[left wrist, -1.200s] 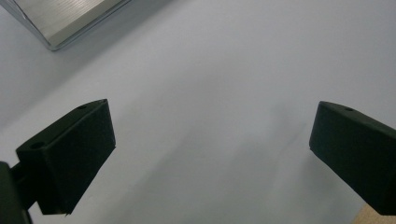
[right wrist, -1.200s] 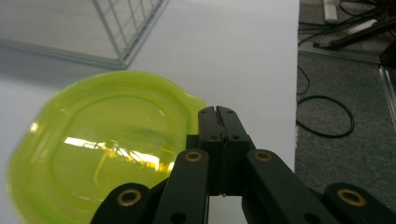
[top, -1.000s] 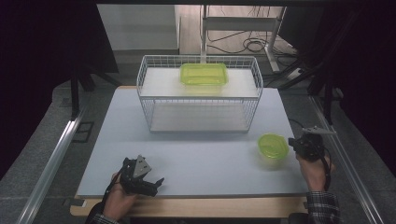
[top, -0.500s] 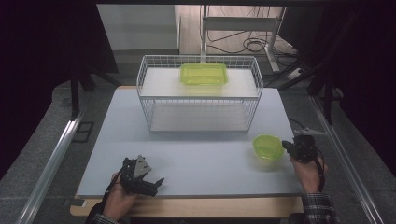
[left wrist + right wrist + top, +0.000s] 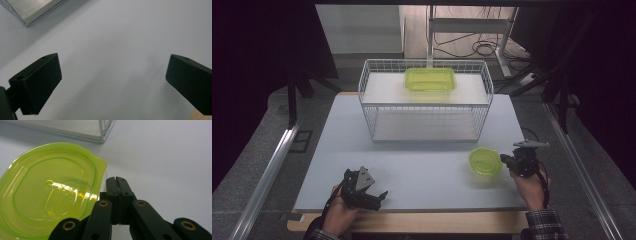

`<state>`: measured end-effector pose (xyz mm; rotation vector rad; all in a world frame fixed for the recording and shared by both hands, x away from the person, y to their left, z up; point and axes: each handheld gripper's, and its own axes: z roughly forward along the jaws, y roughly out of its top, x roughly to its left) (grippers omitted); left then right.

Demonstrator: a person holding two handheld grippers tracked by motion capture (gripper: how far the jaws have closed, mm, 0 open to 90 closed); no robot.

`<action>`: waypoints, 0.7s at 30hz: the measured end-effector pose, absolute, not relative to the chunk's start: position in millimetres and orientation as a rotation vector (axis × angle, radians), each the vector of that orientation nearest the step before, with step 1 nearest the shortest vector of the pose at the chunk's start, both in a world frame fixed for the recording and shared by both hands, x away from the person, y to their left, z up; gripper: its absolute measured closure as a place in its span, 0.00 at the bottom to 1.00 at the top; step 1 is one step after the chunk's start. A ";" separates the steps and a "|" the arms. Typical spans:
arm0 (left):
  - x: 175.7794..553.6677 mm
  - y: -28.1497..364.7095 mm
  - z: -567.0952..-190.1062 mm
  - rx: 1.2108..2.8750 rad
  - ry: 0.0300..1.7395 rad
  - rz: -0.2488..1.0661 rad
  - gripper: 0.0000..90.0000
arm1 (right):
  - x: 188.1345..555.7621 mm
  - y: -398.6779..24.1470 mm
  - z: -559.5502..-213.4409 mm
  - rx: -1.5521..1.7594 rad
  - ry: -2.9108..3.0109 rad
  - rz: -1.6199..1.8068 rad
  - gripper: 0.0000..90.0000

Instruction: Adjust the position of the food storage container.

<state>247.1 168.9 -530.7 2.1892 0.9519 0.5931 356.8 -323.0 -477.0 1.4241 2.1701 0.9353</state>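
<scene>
White tabletop (image 5: 412, 170), wire basket (image 5: 424, 100) behind. Small round translucent green plastic lid (image 5: 485, 161) lies flat beside our clenched right gripper (image 5: 506, 161); left gripper (image 5: 379, 196) released, idle. We'd nudge slowly, tips low against rim.

A lab: test table (image 5: 412, 175), floor cables (image 5: 482, 47), dark surroundings.

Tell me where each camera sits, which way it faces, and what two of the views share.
High view: above the person's side, facing forward and down on the table and wire rack; both hands, left gripper, right gripper.
Left gripper view: on the left gripper, facing bare tabletop; open jaws.
Right gripper view: on the right gripper, shut beside the small green container.
Shared: that container, high and right gripper views.
</scene>
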 end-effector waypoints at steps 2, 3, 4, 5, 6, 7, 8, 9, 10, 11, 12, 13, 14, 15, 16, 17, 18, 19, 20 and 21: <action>247.1 168.9 -530.7 2.189 0.953 0.593 0.00 | 355.9 -318.9 -477.3 1.421 2.188 0.950 0.99; 247.1 168.9 -530.7 2.189 0.953 0.593 0.00 | 355.7 -317.1 -477.3 1.415 2.197 0.952 0.99; 247.1 168.9 -530.7 2.189 0.953 0.593 0.00 | 355.6 -315.7 -477.3 1.410 2.205 0.956 0.99; 247.1 168.9 -530.7 2.189 0.954 0.593 0.00 | 355.6 -315.1 -477.2 1.406 2.207 0.953 0.99; 247.1 169.0 -530.7 2.188 0.953 0.593 0.00 | 355.4 -315.4 -477.0 1.402 2.205 0.952 0.99; 247.0 169.1 -530.6 2.188 0.953 0.593 0.00 | 354.8 -316.7 -476.4 1.402 2.201 0.953 0.99; 247.1 169.2 -530.6 2.188 0.954 0.594 0.00 | 354.4 -317.9 -476.2 1.400 2.199 0.951 0.99; 247.1 169.3 -530.6 2.188 0.955 0.594 0.00 | 353.8 -319.2 -476.2 1.402 2.195 0.947 0.99; 247.2 169.4 -530.6 2.189 0.952 0.595 0.00 | 353.0 -321.0 -476.6 1.404 2.193 0.942 0.99; 247.3 169.4 -530.6 2.190 0.952 0.595 0.00 | 352.2 -322.4 -477.4 1.411 2.192 0.939 0.99; 247.2 169.3 -530.7 2.192 0.953 0.596 0.00 | 351.5 -323.7 -478.7 1.417 2.197 0.933 0.99; 247.2 169.2 -530.7 2.192 0.952 0.596 0.00 | 350.4 -324.6 -481.1 1.422 2.210 0.925 0.99; 247.2 169.1 -530.7 2.192 0.952 0.596 0.00 | 349.4 -325.0 -483.4 1.425 2.225 0.923 0.99; 247.2 169.1 -530.7 2.193 0.952 0.596 0.00 | 348.3 -324.8 -485.5 1.429 2.240 0.922 0.99; 247.3 169.0 -530.9 2.193 0.952 0.597 0.00 | 347.4 -324.3 -486.8 1.433 2.252 0.927 0.99; 247.4 168.9 -531.0 2.194 0.952 0.596 0.00 | 346.7 -323.4 -488.6 1.439 2.277 0.945 0.99; 247.4 168.9 -531.1 2.195 0.953 0.596 0.00 | 346.8 -322.3 -490.3 1.445 2.292 0.963 0.99; 247.4 168.8 -531.2 2.195 0.953 0.596 0.00 | 347.1 -320.8 -491.8 1.447 2.308 0.969 0.99; 247.4 168.8 -531.2 2.195 0.953 0.596 0.00 | 347.5 -318.9 -493.4 1.444 2.323 0.966 0.99; 247.4 168.8 -531.2 2.195 0.953 0.595 0.00 | 347.7 -317.1 -494.7 1.444 2.339 0.964 0.99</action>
